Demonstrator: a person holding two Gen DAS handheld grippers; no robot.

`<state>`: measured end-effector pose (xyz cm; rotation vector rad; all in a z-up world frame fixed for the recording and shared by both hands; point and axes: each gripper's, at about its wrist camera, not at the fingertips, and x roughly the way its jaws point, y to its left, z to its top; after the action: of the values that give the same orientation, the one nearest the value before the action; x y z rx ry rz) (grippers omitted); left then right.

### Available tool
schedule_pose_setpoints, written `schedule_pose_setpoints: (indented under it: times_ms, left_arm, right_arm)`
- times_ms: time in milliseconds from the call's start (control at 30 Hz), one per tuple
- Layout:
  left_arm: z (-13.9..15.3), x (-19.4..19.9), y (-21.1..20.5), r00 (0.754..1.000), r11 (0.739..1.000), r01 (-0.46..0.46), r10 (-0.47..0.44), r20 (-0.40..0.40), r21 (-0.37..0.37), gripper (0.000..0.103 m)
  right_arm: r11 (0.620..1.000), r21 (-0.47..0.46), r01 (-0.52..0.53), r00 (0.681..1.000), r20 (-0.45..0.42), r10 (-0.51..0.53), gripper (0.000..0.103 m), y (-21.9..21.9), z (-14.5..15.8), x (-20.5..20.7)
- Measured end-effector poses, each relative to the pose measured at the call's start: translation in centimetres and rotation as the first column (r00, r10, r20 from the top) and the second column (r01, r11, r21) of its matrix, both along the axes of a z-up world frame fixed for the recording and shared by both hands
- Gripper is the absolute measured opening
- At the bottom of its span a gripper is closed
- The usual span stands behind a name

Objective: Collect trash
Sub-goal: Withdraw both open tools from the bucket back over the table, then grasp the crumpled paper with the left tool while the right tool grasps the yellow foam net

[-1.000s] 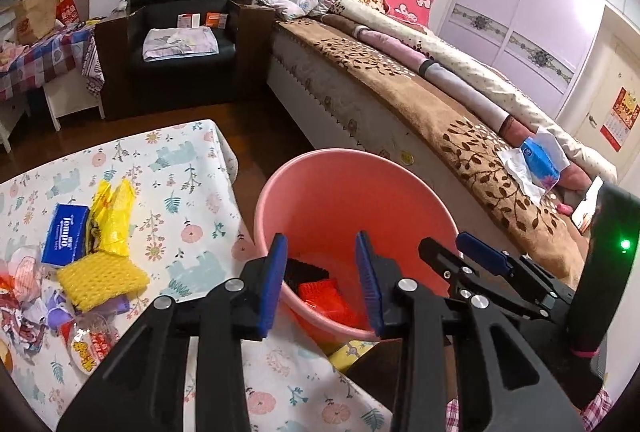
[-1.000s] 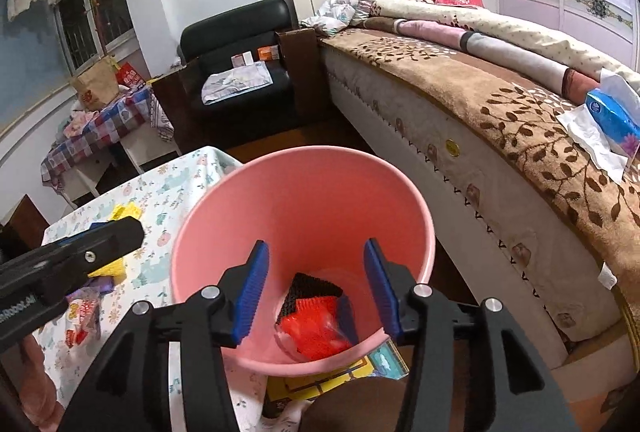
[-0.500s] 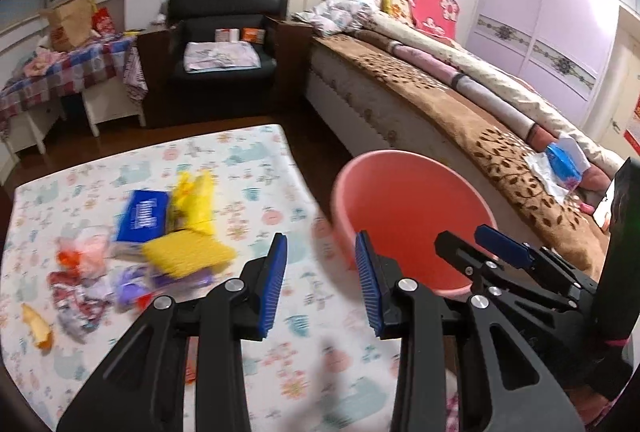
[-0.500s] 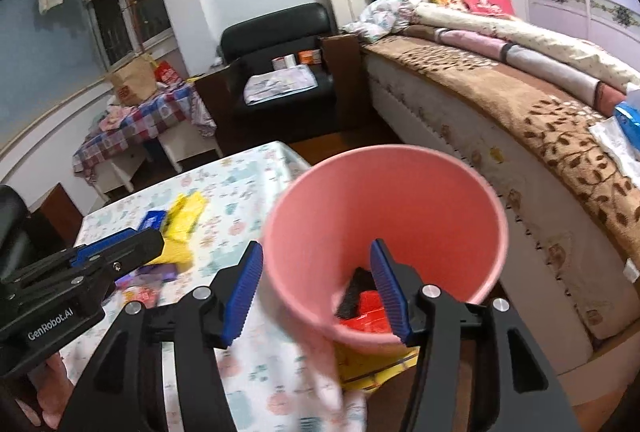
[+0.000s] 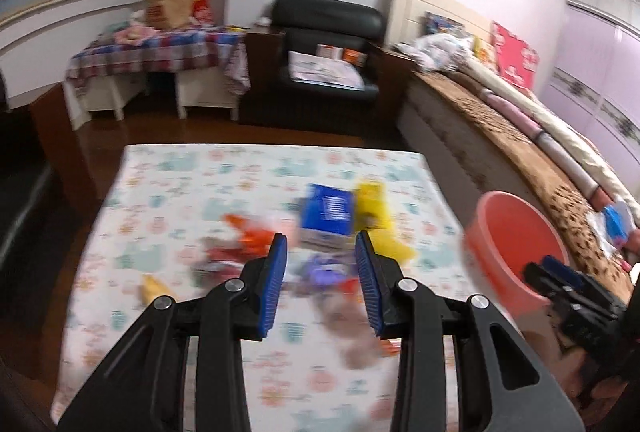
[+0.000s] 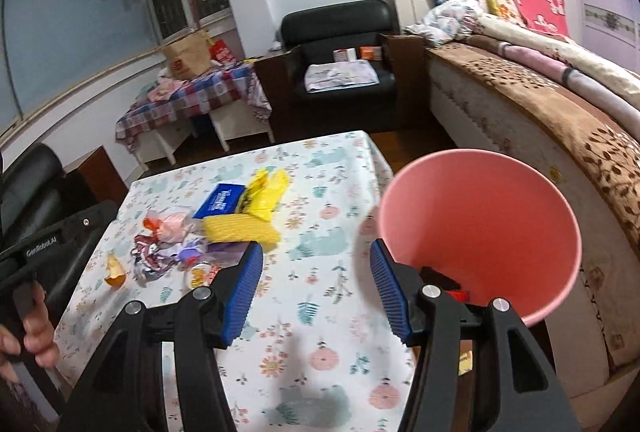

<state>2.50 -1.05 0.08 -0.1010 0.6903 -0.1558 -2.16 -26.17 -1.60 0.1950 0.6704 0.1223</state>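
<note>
Black gripper frames – ribbed blue pads, silver screws, possibly "GenRobot.AI".

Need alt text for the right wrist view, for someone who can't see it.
The open, empty right tool hangs above a floral table. Trash is piled at left, a pink bin stands at right.

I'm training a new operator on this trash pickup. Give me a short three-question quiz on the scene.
1. True or false: the left gripper holds a piece of trash.
2. Where does the pink bin stand? A) on the table B) beside the table, toward the bed C) on the armchair
3. Fill in: next to the yellow bag lies a ____ box.

Key: 1 false; 2 B; 3 blue.
</note>
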Motion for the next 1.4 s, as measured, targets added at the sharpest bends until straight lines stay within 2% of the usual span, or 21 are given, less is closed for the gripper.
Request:
schedule_pose_setpoints:
  times_ms: [133, 267, 467, 600, 733, 933, 1033, 1233, 1400]
  left_arm:
    - [-0.9, 0.5, 3.3, 0.998, 0.998, -0.059, 0.059, -0.031, -0.002, 0.035]
    - [-2.1, 0.9, 4.8, 0.994, 0.997, -0.083, 0.082, -0.07, -0.01, 0.035]
    - [-4.7, 2.0, 4.4, 0.987, 0.995, -0.093, 0.089, -0.134, -0.022, 0.035]
    - [-6.7, 3.5, 4.4, 0.973, 0.992, -0.121, 0.112, -0.202, -0.033, 0.035]
    - [-8.0, 4.6, 4.1, 0.965, 0.991, -0.133, 0.124, -0.231, -0.025, 0.035]
    - [-8.6, 5.0, 3.6, 0.97, 0.991, -0.136, 0.131, -0.205, -0.011, 0.035]
    - [-8.6, 5.0, 3.9, 0.971, 0.991, -0.132, 0.126, -0.202, -0.018, 0.025]
    - [-6.6, 3.2, 5.2, 0.98, 0.991, -0.133, 0.126, -0.157, -0.033, 0.021]
    - [-4.8, 1.3, 6.3, 0.984, 0.989, -0.132, 0.122, -0.13, -0.069, 0.021]
  right_arm:
    - [0.999, 0.006, -0.041, 0.999, -0.008, 0.041, 0.055, 1.2, -0.1, 0.8]
    - [0.996, 0.014, -0.093, 0.995, -0.024, 0.093, 0.055, 2.9, -0.2, 1.8]
    - [0.988, 0.001, -0.155, 0.987, -0.042, 0.155, 0.055, 5.0, -1.0, 2.7]
    - [0.986, 0.009, -0.169, 0.984, -0.063, 0.169, 0.055, 5.5, -1.7, 3.3]
    - [0.985, 0.015, -0.172, 0.983, -0.06, 0.173, 0.055, 5.7, -2.1, 3.8]
    - [0.983, 0.016, -0.185, 0.979, -0.078, 0.186, 0.055, 6.2, -2.9, 4.6]
    - [0.981, 0.013, -0.193, 0.978, -0.073, 0.193, 0.055, 6.7, -2.8, 5.0]
    - [0.975, 0.006, -0.221, 0.973, -0.069, 0.221, 0.055, 8.2, -2.6, 5.7]
    - [0.971, -0.049, -0.232, 0.971, -0.067, 0.229, 0.055, 9.7, -2.7, 7.0]
